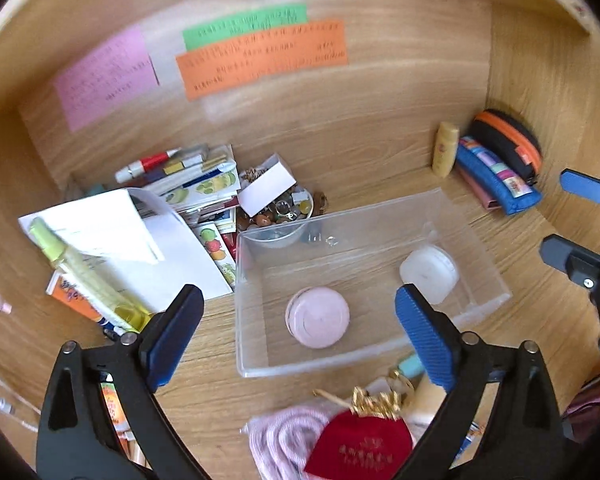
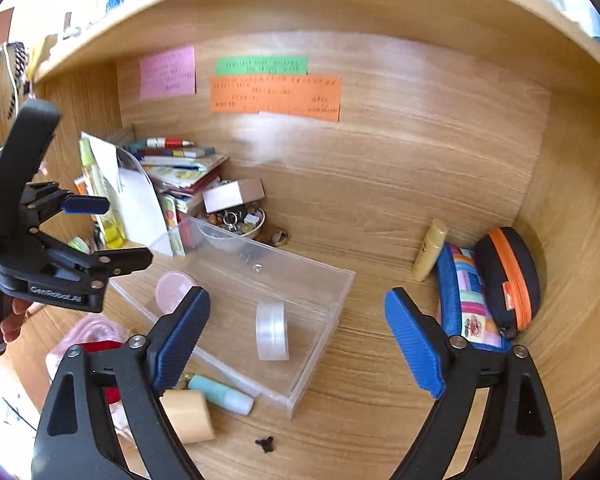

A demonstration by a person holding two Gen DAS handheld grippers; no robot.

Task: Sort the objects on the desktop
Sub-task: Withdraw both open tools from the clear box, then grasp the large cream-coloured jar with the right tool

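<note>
- Where the desk [image 1: 380, 160] is bare, a clear plastic box [image 1: 476, 216] holds a pink round case [image 1: 318, 318] and a white round case [image 1: 430, 274].
- Behind its far left corner, a bowl [image 1: 296, 212] carries trinkets.
- Left gripper [image 1: 296, 344] and right gripper [image 2: 296, 344] show wide, empty jaws.

Bright daylight, soft glare on the wood panel [image 1: 284, 92], blurred fisheye-bent edges.

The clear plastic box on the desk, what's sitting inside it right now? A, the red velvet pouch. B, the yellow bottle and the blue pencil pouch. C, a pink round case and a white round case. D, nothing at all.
C: inside the clear plastic box lie a pink round case and a white round case, while both grippers hover open above it with nothing between their pads.
</note>
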